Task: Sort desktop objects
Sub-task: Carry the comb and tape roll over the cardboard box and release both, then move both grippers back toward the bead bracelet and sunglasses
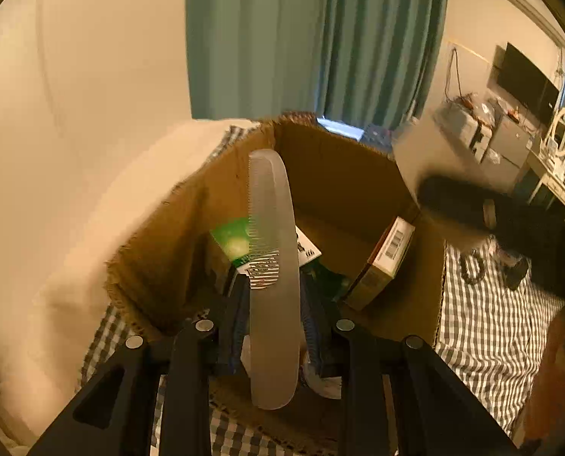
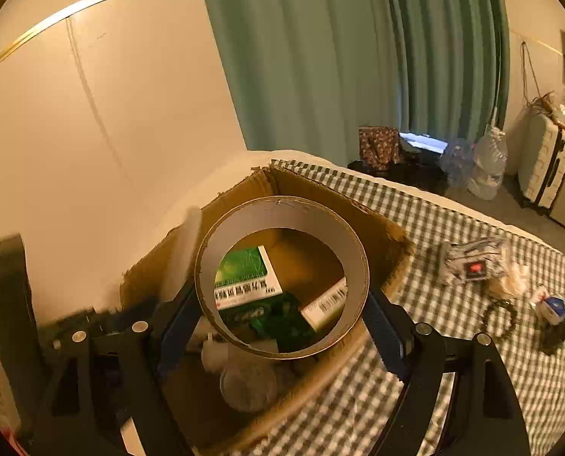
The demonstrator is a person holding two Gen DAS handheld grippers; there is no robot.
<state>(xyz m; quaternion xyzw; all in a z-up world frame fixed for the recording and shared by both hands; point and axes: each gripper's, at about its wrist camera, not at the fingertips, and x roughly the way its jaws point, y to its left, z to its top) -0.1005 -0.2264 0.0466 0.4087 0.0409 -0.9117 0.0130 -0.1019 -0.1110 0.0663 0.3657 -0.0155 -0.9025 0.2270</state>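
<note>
Both fingers (image 1: 240, 304) flanking comb (image 1: 273, 266)

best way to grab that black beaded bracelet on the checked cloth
Pinch one side of the black beaded bracelet across its band, coming straight down from above: it lies flat as an open ring on the checked cloth, so one finger can drop inside.

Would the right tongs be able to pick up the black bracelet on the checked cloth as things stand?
Probably not yet: the right tongs are shut on the tape roll over the cardboard box; the black bracelet lies unobstructed to the side.
</note>
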